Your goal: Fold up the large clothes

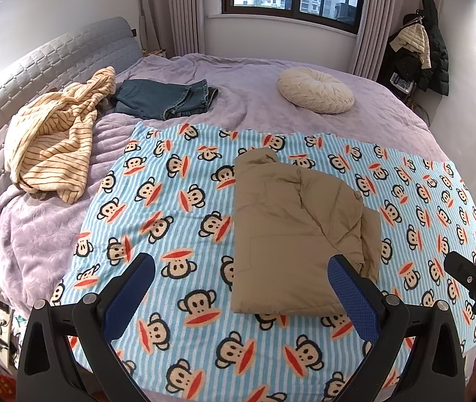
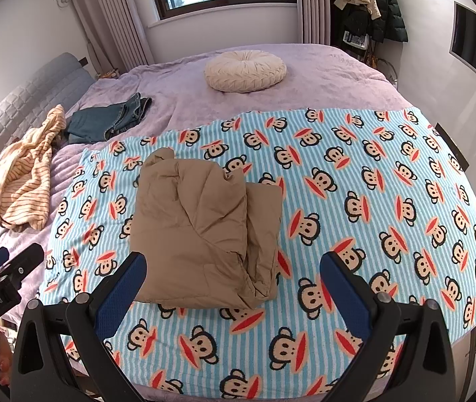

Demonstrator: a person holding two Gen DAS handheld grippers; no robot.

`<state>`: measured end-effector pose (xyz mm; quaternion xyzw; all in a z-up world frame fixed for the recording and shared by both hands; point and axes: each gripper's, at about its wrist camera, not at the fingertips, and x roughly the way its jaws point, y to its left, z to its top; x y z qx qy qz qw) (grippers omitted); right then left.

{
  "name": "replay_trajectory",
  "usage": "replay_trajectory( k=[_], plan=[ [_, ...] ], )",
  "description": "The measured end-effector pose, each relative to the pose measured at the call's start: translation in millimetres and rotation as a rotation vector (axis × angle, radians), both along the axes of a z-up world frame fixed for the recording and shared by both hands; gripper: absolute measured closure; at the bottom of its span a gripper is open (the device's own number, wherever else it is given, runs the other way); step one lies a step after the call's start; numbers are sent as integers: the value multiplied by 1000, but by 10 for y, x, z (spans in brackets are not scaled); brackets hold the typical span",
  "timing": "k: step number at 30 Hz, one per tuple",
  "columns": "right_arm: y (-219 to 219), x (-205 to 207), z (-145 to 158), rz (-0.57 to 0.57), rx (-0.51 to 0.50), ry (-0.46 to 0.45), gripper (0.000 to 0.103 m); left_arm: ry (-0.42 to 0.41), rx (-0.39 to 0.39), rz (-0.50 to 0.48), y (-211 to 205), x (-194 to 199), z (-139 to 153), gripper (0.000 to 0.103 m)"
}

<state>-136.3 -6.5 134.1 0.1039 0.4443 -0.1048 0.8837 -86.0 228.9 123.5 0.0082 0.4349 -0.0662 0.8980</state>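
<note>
- tan jacket [image 1: 298, 234] lying folded mid-way across the monkey-print blanket [image 1: 177, 221], looking close to done; striped garment [image 1: 50, 144] far left, crumpled, likely next.
- left gripper [image 1: 249, 288] and right gripper [image 2: 234, 284] hovering near, jaws spread wide, grasping nothing.
- plenty of bare blanket right and near for moving.

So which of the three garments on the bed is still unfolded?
The yellow striped garment, lying crumpled by the headboard. The tan jacket on the monkey blanket and the jeans are both folded.
</note>
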Motion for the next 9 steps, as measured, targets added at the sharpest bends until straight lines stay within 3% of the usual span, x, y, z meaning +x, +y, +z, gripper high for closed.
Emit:
replay_trajectory(
  k=[9],
  plan=[
    [-10,7,-7,0,2,0,0,-2,-5,-17,1,49,21,0]
  ],
)
